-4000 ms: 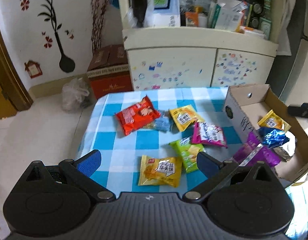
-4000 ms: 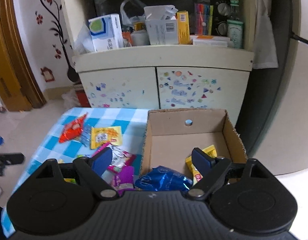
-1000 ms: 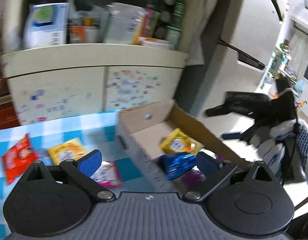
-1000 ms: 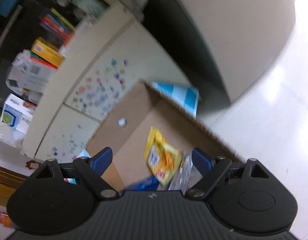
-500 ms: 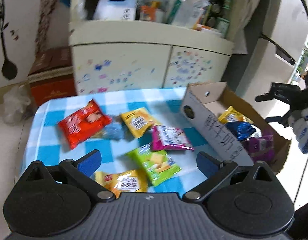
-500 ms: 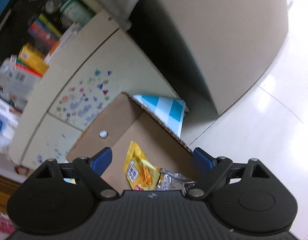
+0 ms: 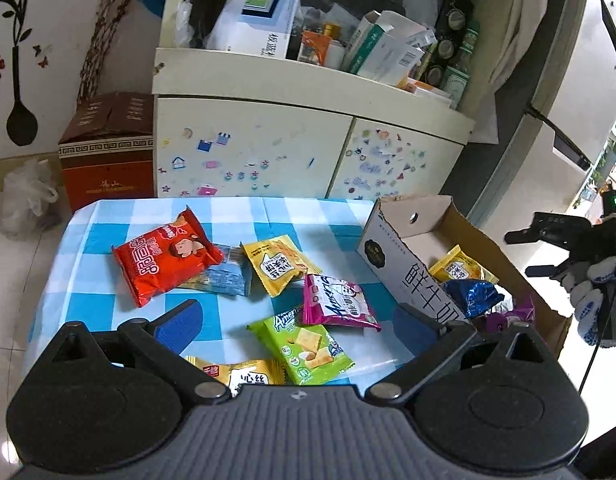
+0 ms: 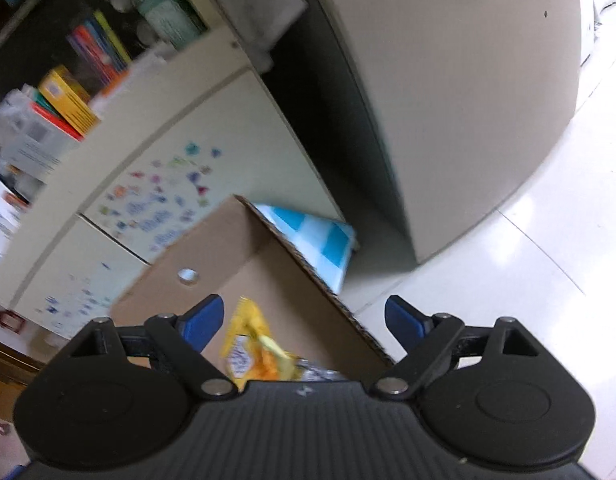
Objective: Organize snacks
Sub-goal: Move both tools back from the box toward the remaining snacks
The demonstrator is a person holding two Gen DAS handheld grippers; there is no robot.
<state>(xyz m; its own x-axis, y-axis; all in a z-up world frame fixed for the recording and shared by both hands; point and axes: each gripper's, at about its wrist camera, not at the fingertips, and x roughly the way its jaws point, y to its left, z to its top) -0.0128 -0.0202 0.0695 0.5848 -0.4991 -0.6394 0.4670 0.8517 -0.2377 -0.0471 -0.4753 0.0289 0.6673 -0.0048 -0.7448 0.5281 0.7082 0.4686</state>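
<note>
While the snacks wait to be sorted, the scene reads so:

Box: cardboard box (image 7: 403,276), open on top, at the right of the left wrist view on the edge of the counter (image 7: 244,212), which has a blue-and-white checked cloth.
Box contents: yellow packet (image 7: 461,266) toward the far end; crinkled blue packet (image 7: 473,296) just in front of it; purple packet (image 7: 507,316) nearest the camera, beside something silvery.
Right wrist view: same box at lower centre, with the yellow packet lying on its floor.
On the counter: red packet (image 7: 166,258) at the left, overlapping a pale blue packet (image 7: 224,276); yellow snack (image 7: 278,266) at centre; pink packet (image 7: 335,300) below it, just beside the box wall; green packet (image 7: 304,348) partly under the pink one; orange packet (image 7: 244,376) at the bottom, partly hidden by the tool.
Look: flat, shiny, printed wrappers, lying loose and unsorted.
Left gripper (image 7: 298,320): jaws wide apart, holding nothing, above the green and orange packets.
Right gripper (image 8: 304,320): jaws wide apart, holding nothing, over the box's near right wall.
Cabinet (image 7: 268,152): behind the counter, sticker-covered doors, shelf crowded with boxes.
</note>
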